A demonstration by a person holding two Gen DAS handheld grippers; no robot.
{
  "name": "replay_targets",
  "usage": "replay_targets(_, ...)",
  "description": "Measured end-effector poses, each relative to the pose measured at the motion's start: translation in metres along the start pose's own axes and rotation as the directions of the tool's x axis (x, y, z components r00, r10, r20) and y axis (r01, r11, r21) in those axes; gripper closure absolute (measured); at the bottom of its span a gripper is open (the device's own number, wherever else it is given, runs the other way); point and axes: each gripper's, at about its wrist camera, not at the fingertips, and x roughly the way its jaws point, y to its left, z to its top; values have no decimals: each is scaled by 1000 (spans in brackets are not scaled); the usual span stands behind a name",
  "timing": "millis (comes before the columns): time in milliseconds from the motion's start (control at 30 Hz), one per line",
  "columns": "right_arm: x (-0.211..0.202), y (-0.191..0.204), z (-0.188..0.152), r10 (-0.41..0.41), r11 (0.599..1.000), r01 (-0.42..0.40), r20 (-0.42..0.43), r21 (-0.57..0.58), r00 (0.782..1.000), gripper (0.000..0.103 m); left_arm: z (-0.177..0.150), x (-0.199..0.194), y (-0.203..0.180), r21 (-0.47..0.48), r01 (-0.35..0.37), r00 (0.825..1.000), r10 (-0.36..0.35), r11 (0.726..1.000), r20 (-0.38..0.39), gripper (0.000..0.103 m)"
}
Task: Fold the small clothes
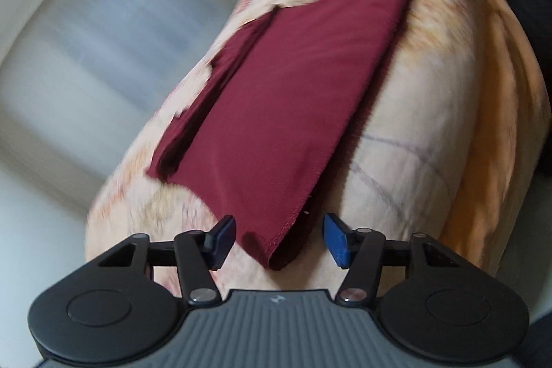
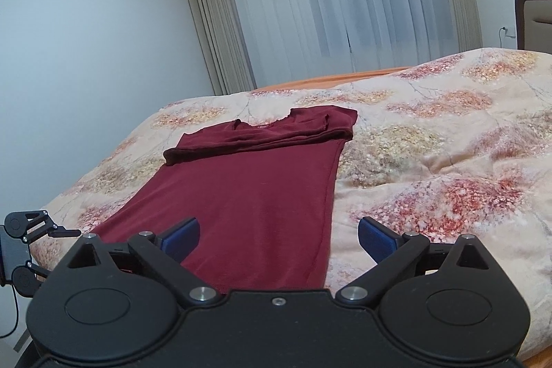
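A dark red T-shirt (image 2: 248, 188) lies flat on the floral quilt (image 2: 431, 161), its sleeves folded in across the collar end. In the left wrist view the picture is rolled and blurred. There the shirt (image 1: 283, 112) runs away from me, and its near bottom corner sits between the blue pads of my left gripper (image 1: 279, 242). The pads stand apart from the cloth on both sides. My right gripper (image 2: 279, 237) is open over the hem, close to the shirt's right edge, holding nothing. At that view's far left, one black finger (image 2: 65, 232) of the left gripper shows beside the shirt's left hem corner.
The quilt covers a bed with an orange sheet (image 2: 327, 80) along its far side. Long curtains (image 2: 327, 6) hang behind it and a plain wall (image 2: 86, 40) stands to the left. A dark headboard (image 2: 533, 19) is at the right edge.
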Motion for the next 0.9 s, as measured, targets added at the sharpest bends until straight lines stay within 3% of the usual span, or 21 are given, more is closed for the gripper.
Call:
replay_targets(133, -1, -1, -1, -5, 1000, 5, 1, 4, 1000, 4, -3, 5, -14, 172, -13, 999, 8, 985, 31, 44)
replay_targets(233, -1, -1, -1, -4, 1000, 4, -1, 1, 1000, 4, -5, 10, -17, 217, 16, 999, -25, 976, 39, 61)
replay_targets(267, -1, -1, -1, -5, 1000, 5, -1, 0, 1000, 4, -4, 11, -14, 196, 43, 998, -50, 980, 31, 78)
replay_targets(300, -1, -1, -2, -5, 1000, 5, 0, -3, 1000, 4, -3, 13, -8, 144, 72, 997, -76, 987, 21, 87)
replay_targets(367, -1, -2, -2, 1, 1000, -1, -2, -18, 1000, 4, -2, 15, 16, -39, 140, 990, -139, 989, 31, 89)
replay_targets(467, 1, 0, -3, 58, 994, -59, -13, -93, 998, 4, -8, 19, 55, -313, 238, 971, -219, 920, 94, 90)
replay_targets(600, 7, 11, -7, 106, 947, -116, -49, -301, 993, 4, -18, 29, 88, -493, 315, 949, -273, 811, 157, 91)
replay_targets(700, 15, 26, -16, 118, 860, -147, -91, -489, 989, 7, -22, 37, 104, -573, 344, 939, -287, 744, 191, 91)
replay_targets(800, 24, 36, -26, 130, 765, -200, -157, -613, 979, 19, -25, 43, 113, -637, 365, 930, -295, 679, 219, 91)
replay_targets(900, 33, 39, -35, 96, 684, -207, -195, -700, 976, 36, -28, 49, 120, -679, 370, 928, -292, 634, 233, 91)
